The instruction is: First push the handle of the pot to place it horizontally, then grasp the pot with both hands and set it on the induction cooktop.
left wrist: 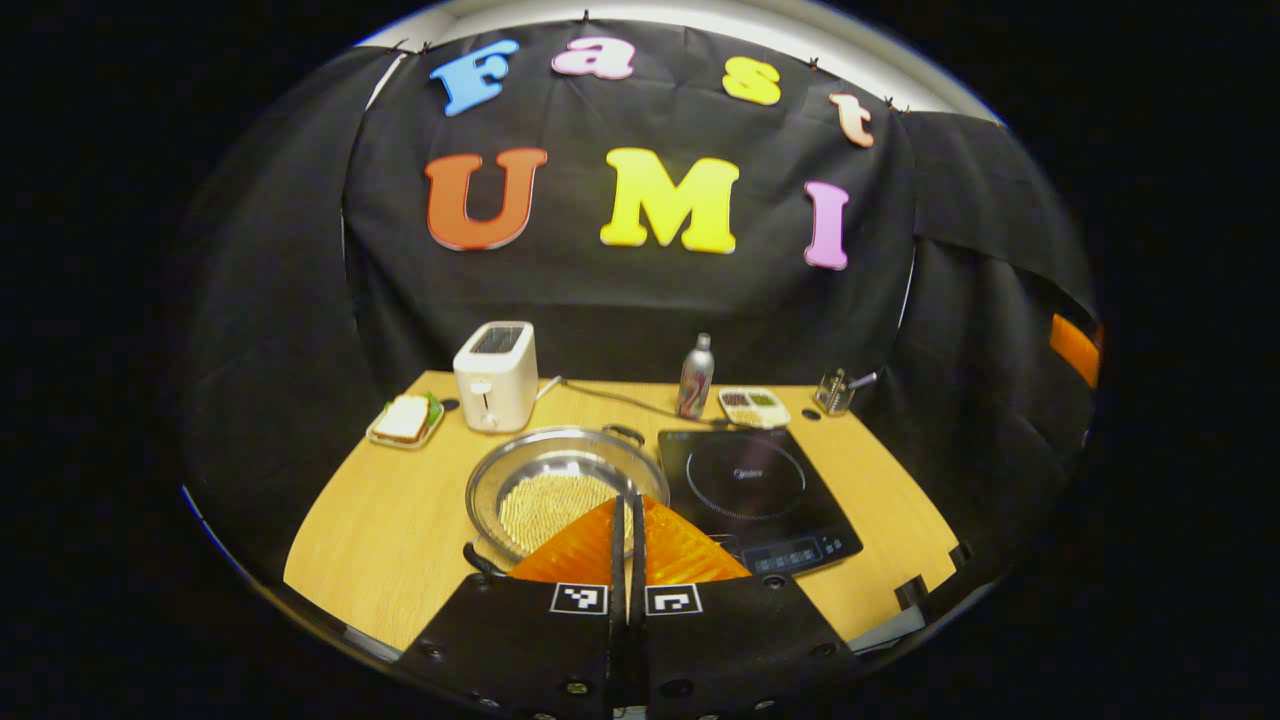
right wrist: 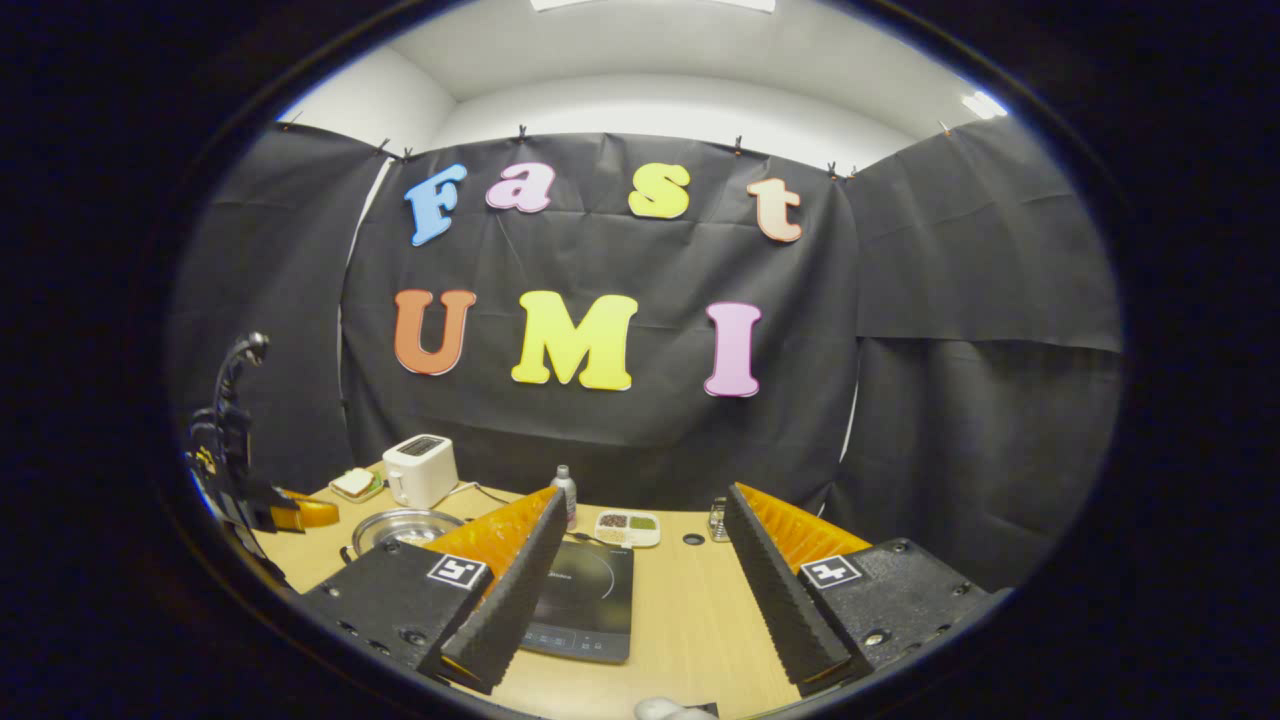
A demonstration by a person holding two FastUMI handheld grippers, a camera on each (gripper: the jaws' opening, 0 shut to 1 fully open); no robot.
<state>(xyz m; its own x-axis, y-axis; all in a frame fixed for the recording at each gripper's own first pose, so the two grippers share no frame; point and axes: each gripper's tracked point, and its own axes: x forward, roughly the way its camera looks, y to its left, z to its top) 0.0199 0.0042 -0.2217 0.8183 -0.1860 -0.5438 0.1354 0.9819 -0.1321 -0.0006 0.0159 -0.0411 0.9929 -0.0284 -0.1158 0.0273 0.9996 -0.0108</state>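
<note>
Two handles stick out from the steel pot [left wrist: 556, 487] in the left gripper view, one toward the back wall, one toward the camera, so the pot needs turning. It sits on the bench [left wrist: 385, 520] just left of the induction cooktop [left wrist: 752, 492]. The left claw [left wrist: 629, 520] hangs above the near rim, fingers pressed together, holding nothing. A sideways nudge on the near handle should swing it level; keep it gentle, since the toaster [left wrist: 496, 375] stands close behind.

In the right gripper view, the right claw [right wrist: 640, 560] is spread wide and empty above the cooktop. Bare bench lies right of the cooktop, offering approach room; the bench's front edge is near.
</note>
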